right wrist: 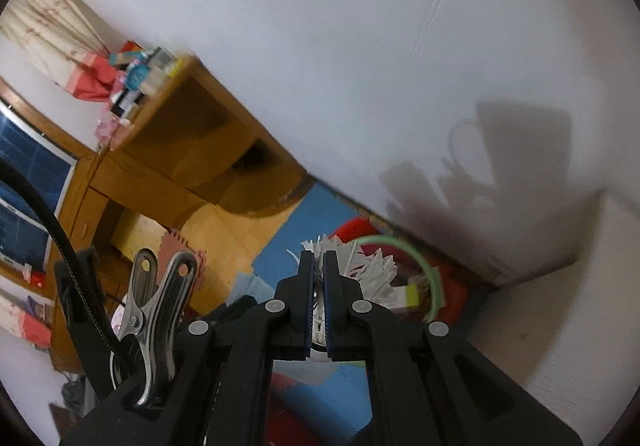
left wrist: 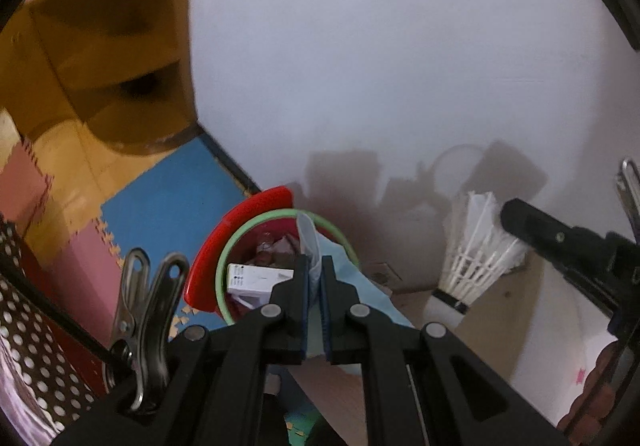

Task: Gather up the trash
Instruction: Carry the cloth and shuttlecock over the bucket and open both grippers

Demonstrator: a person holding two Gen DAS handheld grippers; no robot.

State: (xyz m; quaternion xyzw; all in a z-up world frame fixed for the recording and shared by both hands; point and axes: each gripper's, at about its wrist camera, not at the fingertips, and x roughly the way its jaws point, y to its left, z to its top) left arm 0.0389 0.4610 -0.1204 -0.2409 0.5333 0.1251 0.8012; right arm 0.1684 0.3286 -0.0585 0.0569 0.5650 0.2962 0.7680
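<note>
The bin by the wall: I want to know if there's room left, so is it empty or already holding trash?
Already holding trash: the bin has a white box and crumpled wrappers inside.

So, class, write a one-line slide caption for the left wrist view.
Left gripper shut on a clear plastic scrap above the red bin; right gripper holds a shuttlecock.

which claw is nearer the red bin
Left. The left claw, holding a light blue sheet, sits right over the red bin; the right claw, with the shuttlecock, is off beside it.
</note>
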